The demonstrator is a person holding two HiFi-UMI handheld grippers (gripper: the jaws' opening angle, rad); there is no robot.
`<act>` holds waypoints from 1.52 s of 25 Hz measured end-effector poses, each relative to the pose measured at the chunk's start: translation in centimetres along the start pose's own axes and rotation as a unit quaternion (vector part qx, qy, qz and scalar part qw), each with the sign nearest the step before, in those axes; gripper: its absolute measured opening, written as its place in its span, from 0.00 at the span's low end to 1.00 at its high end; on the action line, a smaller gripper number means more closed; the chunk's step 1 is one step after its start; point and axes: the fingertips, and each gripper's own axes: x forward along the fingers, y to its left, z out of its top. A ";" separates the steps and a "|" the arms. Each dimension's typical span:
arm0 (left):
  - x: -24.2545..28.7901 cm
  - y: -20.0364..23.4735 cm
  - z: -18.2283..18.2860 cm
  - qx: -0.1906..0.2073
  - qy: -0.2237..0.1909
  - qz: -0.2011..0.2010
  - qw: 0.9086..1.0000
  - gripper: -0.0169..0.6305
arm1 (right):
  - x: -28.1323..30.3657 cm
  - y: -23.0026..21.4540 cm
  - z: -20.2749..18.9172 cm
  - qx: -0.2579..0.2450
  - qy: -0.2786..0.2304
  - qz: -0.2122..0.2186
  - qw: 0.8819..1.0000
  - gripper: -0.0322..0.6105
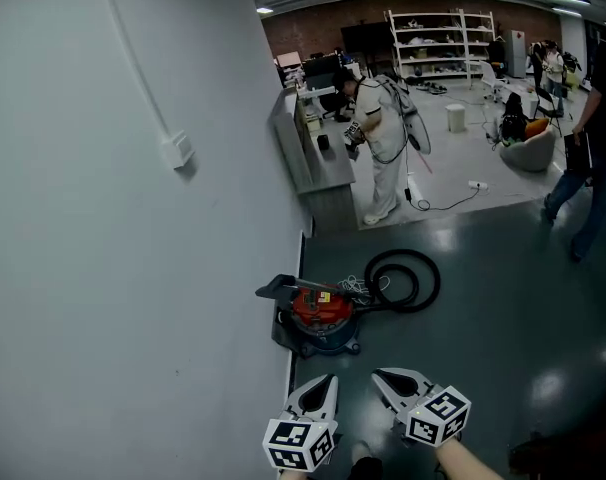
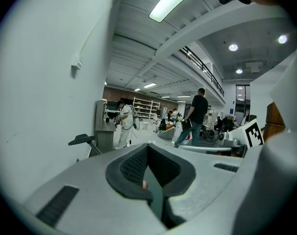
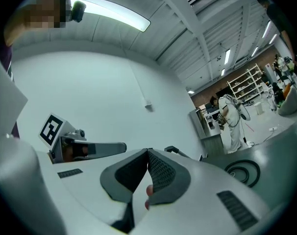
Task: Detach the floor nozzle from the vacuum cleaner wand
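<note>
short of the vacuum (image 1: 321, 311), nothing held
left gripper (image 1: 326, 380) and right gripper (image 1: 380, 376) both pressed shut; open them before reaching the nozzle (image 1: 276, 289).

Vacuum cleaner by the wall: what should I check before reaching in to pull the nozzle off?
1. Left gripper open for grasping: not ok, shut and empty.
2. Right gripper open: not ok, shut and empty.
3. Vacuum cleaner in view ahead: ok, against the wall.
4. Floor nozzle located: cannot tell; the dark piece at its left may be it.
5. Hose out of the way: ok, coiled to the right.
6. Person in white clear: ok, far back.
</note>
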 end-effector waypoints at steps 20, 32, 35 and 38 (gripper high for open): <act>6.8 11.6 3.1 -0.021 0.018 -0.030 0.999 0.03 | 11.4 -4.4 1.3 0.008 0.012 -0.044 0.999 0.08; 11.1 17.1 4.7 -0.020 0.021 -0.012 1.000 0.03 | 17.2 -9.3 2.3 0.004 0.015 -0.033 0.999 0.08; 12.7 18.3 5.2 -0.022 0.025 -0.002 0.999 0.03 | 19.1 -10.9 3.1 0.004 0.018 -0.023 1.000 0.08; 14.6 19.8 5.9 -0.023 0.029 0.008 0.999 0.03 | 21.3 -12.7 3.8 0.007 0.022 -0.014 1.000 0.08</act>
